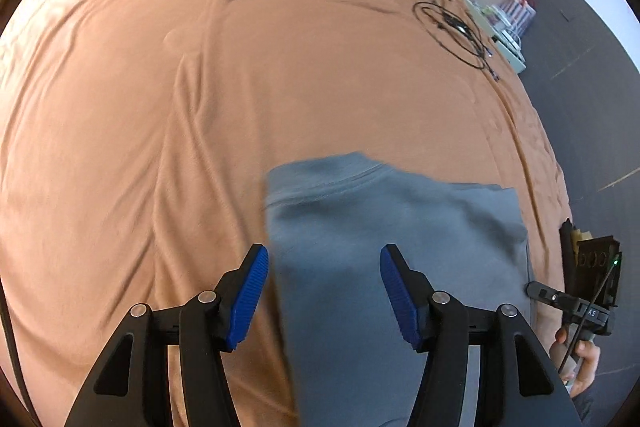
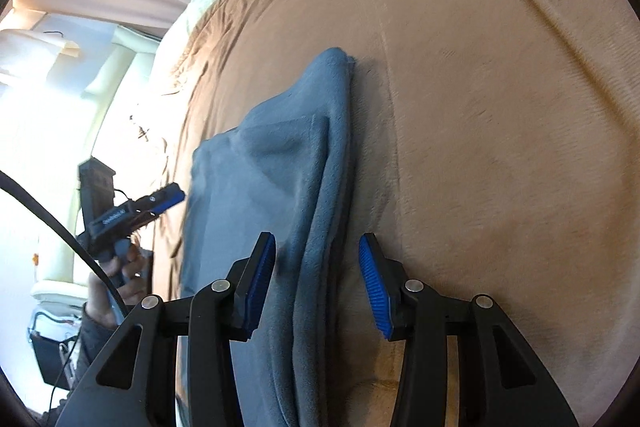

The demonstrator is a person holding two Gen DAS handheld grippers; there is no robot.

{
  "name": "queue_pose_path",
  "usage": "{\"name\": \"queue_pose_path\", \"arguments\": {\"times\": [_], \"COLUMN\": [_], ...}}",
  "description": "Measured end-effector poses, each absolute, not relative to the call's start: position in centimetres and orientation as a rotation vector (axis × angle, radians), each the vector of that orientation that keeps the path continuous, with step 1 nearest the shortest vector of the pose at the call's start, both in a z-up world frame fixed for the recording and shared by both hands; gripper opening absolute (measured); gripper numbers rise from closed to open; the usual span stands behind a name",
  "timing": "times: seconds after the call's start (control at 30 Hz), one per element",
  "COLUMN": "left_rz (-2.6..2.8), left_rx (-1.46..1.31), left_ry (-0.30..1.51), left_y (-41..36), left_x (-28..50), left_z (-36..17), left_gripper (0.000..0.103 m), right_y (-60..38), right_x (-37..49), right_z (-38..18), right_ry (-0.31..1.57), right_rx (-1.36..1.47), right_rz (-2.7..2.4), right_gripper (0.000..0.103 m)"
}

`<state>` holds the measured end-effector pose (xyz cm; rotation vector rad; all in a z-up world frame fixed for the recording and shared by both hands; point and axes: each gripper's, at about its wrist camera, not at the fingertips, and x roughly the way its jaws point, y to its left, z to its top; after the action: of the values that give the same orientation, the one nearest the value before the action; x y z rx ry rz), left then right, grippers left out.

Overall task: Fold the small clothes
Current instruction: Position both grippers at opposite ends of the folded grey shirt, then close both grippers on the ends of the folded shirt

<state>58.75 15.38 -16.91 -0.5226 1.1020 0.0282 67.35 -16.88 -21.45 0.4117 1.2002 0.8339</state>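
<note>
Grey garment (image 1: 384, 247) lies on the bed's orange cover (image 1: 200, 107), already doubled into a long strip. Left gripper (image 1: 324, 291) hangs with jaws apart over its near left edge, nothing between them. Right gripper (image 2: 318, 283) likewise spread, straddling the stacked right-hand fold edge (image 2: 320, 227) just ahead of its pads, probably lining up to pinch both layers for the next fold. Cable coil (image 1: 452, 23) sits well beyond, clear of the work.

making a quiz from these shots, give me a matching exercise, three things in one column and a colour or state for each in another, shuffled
Things:
1. garment
2. bed cover
3. left hand-held gripper

Colour or state:
A. orange-brown, creased
B. open, holding nothing
C. grey-blue, folded over on the bed

Pairs: 1-C, 2-A, 3-B
</note>
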Motion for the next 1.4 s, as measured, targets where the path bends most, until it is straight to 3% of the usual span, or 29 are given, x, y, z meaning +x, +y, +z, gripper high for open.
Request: {"name": "queue_pose_path", "arguments": {"times": [0.13,0.3,0.7,0.83,0.93,1.0,1.07,1.4], "left_rz": [0.004,-0.042,-0.079,-0.097,-0.067,-0.053,-0.053,-0.111], "left_rx": [-0.584,-0.653,-0.747,-0.791,-0.776,-0.764,-0.744,-0.677], "left_ry": [1.105,1.107,1.094,1.064,1.069,1.066,1.045,0.916], "left_y": [16.0,16.5,17.7,18.2,18.1,17.9,17.7,16.3], "left_x": [58.2,58.7,59.5,59.9,60.5,60.6,60.3,57.3], "left_z": [-18.0,-19.3,-20.8,-21.1,-21.1,-20.7,-19.8,-12.1], "left_gripper": [0.057,0.044,0.043,0.043,0.028,0.015,0.01,0.006], "right_y": [-16.9,-16.3,-16.5,-15.7,-15.1,-14.7,-14.5,-13.9], "right_x": [68.1,68.7,69.3,69.6,69.5,69.0,68.1,62.5], "right_z": [-22.2,-22.6,-23.5,-24.0,-24.0,-23.3,-22.1,-15.4], "right_ry": [1.196,1.192,1.189,1.184,1.186,1.174,1.146,1.01], "right_rx": [0.43,0.428,0.455,0.453,0.442,0.408,0.382,0.304], "right_rz": [0.859,0.866,0.912,0.897,0.869,0.851,0.845,0.864], "right_gripper": [0.041,0.041,0.041,0.031,0.018,0.015,0.013,0.011]}}
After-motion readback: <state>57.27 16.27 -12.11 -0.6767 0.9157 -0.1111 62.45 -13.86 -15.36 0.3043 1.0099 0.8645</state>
